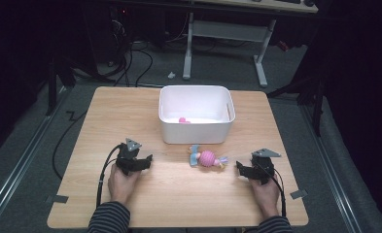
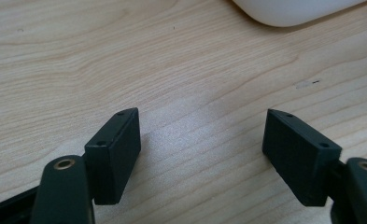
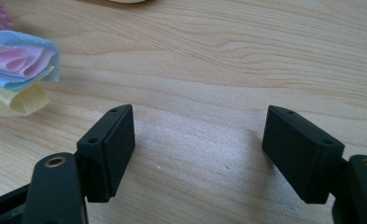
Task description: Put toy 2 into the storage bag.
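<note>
One white bin (image 1: 197, 114) stands at the middle of the far half of the table (image 1: 106, 121), open top, upright. Inside it lies one small pink thing (image 1: 183, 120), on the floor of the bin toward the left; too small to tell what it is. Bin count: one. Things in bin: one seen.

One toy (image 1: 207, 158) lies on the table just in front of the bin's near wall, apart from it. It has a round pink knobbly body with cloth frills at both ends, blue at the left, yellow and pink at the right. In the right gripper view the frills (image 3: 17, 70) show at the upper left: blue, pink and yellow folds, lying on the wood. Toy count on the table: one.

Grippers: two, one per hand. Left gripper (image 1: 136, 161) rests low on the table, left of the toy and well apart from it; jaws spread wide, nothing between them, bare wood under them. Right gripper (image 1: 254, 169) sits to the right of the toy, near it but not touching; jaws likewise spread, nothing between them.

The bin's corner (image 2: 293, 11) shows at the top of the left gripper view.
</note>
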Tool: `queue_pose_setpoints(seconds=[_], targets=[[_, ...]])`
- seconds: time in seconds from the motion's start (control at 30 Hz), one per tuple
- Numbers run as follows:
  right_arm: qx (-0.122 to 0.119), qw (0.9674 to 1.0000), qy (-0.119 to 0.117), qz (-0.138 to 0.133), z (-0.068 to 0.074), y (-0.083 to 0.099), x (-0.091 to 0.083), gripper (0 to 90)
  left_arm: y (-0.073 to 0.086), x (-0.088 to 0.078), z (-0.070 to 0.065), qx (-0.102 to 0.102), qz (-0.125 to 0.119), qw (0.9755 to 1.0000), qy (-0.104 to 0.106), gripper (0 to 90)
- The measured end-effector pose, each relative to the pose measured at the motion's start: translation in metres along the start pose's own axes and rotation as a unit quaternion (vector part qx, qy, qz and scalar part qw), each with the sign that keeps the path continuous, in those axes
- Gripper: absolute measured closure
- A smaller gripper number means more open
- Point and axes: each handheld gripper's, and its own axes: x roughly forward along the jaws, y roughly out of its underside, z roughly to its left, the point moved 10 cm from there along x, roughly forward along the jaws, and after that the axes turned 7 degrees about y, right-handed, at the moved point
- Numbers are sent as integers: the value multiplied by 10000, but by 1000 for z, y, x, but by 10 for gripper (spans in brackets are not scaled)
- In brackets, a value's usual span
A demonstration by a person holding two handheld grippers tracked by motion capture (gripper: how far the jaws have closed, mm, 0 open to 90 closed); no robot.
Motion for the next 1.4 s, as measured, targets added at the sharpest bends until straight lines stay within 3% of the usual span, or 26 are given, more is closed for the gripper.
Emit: queue_pose_setpoints(seconds=[0.33, 0.43, 0.67, 0.87, 1.03, 1.4], targets=[[-12, 10000, 26, 30, 0, 1, -1, 237, 0, 0, 0, -11, -3, 10000, -13, 276], [-117, 9995, -66, 281, 1, 3, -5, 255, 1, -1, 0, -8, -2, 10000, -16, 273], [-190, 9988, -246, 382, -1, 7, -13, 270, 1, -1, 0, -11, -2, 10000, -6, 271], [-24, 9991, -327, 284, -4, 4, -28, 286, 1, -1, 0, 2, 9, 10000, -2, 271], [-72, 9987, -458, 218, 7, 2, -38, 286, 1, -1, 0, 13, 16, 10000, 5, 268], [-441, 9961, -760, -59, 35, -17, -61, 304, 1, -1, -1, 13, 16, 10000, 22, 262]])
